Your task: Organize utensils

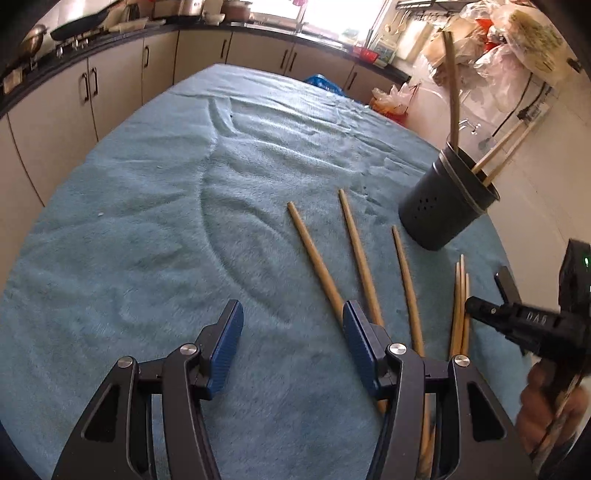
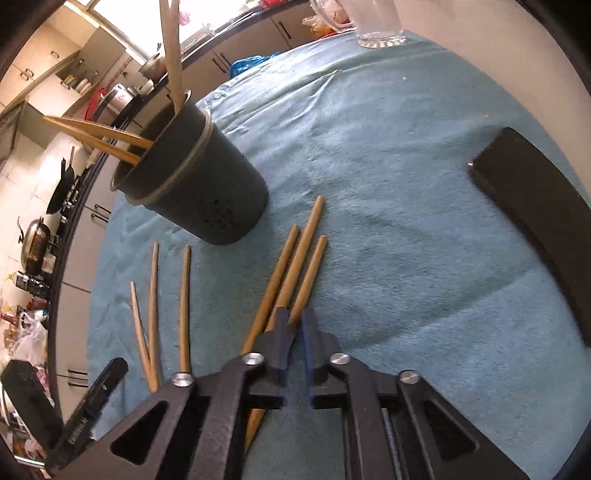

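Note:
A dark utensil cup [image 1: 445,199] stands on the teal cloth at the right, with several chopsticks in it; it also shows in the right wrist view [image 2: 207,184]. Three loose chopsticks [image 1: 354,254] lie spread on the cloth, and a tight bunch of three chopsticks [image 1: 461,306] lies further right. My left gripper [image 1: 293,325] is open and empty above the cloth, its right finger over the loose chopsticks. My right gripper [image 2: 295,323] is nearly closed around one chopstick of the bunch [image 2: 308,273], low on the cloth. It also shows in the left wrist view [image 1: 491,306].
A teal cloth [image 1: 166,221] covers the round table. A black flat object [image 2: 535,206] lies at the right of the right wrist view. A clear glass [image 2: 376,26] stands at the far edge. Kitchen cabinets [image 1: 110,81] and a counter with pans ring the table.

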Available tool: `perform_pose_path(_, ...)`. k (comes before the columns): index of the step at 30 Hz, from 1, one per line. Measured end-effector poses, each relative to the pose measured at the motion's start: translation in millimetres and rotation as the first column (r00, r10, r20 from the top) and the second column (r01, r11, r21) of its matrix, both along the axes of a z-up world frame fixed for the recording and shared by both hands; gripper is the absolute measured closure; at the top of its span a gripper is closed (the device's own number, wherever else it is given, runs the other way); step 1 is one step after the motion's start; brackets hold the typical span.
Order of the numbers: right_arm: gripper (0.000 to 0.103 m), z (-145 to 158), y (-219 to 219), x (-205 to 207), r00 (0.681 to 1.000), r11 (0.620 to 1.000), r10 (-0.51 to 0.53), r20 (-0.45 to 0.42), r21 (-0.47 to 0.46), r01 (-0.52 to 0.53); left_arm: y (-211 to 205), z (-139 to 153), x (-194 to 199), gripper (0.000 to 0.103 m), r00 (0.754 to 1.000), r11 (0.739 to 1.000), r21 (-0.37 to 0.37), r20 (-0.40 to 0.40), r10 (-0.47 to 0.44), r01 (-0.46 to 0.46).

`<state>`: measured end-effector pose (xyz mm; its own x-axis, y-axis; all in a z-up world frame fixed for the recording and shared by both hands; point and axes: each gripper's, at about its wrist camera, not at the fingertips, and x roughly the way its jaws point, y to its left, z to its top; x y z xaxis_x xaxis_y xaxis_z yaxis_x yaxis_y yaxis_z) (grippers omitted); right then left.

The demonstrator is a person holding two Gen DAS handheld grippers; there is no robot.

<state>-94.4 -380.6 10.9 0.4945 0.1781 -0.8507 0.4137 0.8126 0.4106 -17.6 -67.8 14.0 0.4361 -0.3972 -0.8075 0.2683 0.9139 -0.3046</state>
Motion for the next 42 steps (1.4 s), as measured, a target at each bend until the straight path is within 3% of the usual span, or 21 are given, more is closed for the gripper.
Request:
perform_pose_path(6,0.093,6.1,11.7,13.2,1.0,0.993,0.008,-0.026,-0.119,-0.011,-31.6,-2.2,27.5,0.048,0.998,0.992,0.126,-0.057,0.011,-0.004)
perform_pose_path(12,0.095,6.0,-8.0,6.2,0.998,0.991,-0.025,-0.05,-0.13,0.018,-57.2,-2.9,44.6,0.049,0.999,0.965,0.264,-0.051,0.014,0.0)
perform_pose_path(15,0.094,5.1,-20.6,0.1,0.998,0.992,-0.041,-0.055,-0.119,0.034,-67.2,-4.7,44.4,0.059,1.0,0.94,0.34,0.0,-0.005,0.005)
perform_pose_path(18,0.094,3.4,-27.9,0.4,0.998,0.996,-0.03,-0.047,-0.082,0.026,-65.7,-3.4,41.2,0.088,0.999,0.946,0.322,0.013,-0.029,0.024)
perform_pose_path(19,0.094,3.0,-28.5,1.1,0.999,0.997,-0.03,-0.045,-0.077,0.026,-64.8,-3.2,40.0,0.091,0.999,0.948,0.317,0.012,-0.033,0.028)
perform_pose_path(23,0.095,1.3,-32.9,-2.1,0.999,0.998,-0.036,-0.022,-0.047,0.035,-50.6,-1.2,33.4,0.095,0.999,0.976,0.212,-0.006,-0.047,0.047)
perform_pose_path(25,0.102,-0.3,-40.0,-11.5,0.999,0.999,-0.042,0.009,0.014,0.042,-40.7,1.1,27.6,0.097,0.998,0.988,0.145,-0.014,-0.058,0.059)
perform_pose_path(31,0.102,20.6,-37.0,-33.8,0.992,0.998,-0.029,0.121,0.064,0.021,-22.4,36.0,4.2,0.097,0.994,0.997,0.056,0.094,-0.061,0.056)
perform_pose_path(38,0.102,45.5,-32.5,-44.2,0.985,0.999,-0.024,0.17,0.025,0.02,-18.0,67.1,-15.2,0.097,0.986,0.997,0.011,0.152,-0.071,0.071)
perform_pose_path(41,0.1,43.3,-35.8,-44.4,0.989,0.998,-0.056,0.14,0.001,0.057,-15.7,73.5,-21.9,0.097,0.983,0.997,0.017,0.168,-0.078,0.076)
perform_pose_path(42,0.089,38.9,-36.8,-40.2,0.992,0.998,-0.056,0.109,0.008,0.056,-17.1,72.0,-20.4,0.097,0.983,0.997,0.021,0.166,-0.079,0.076)
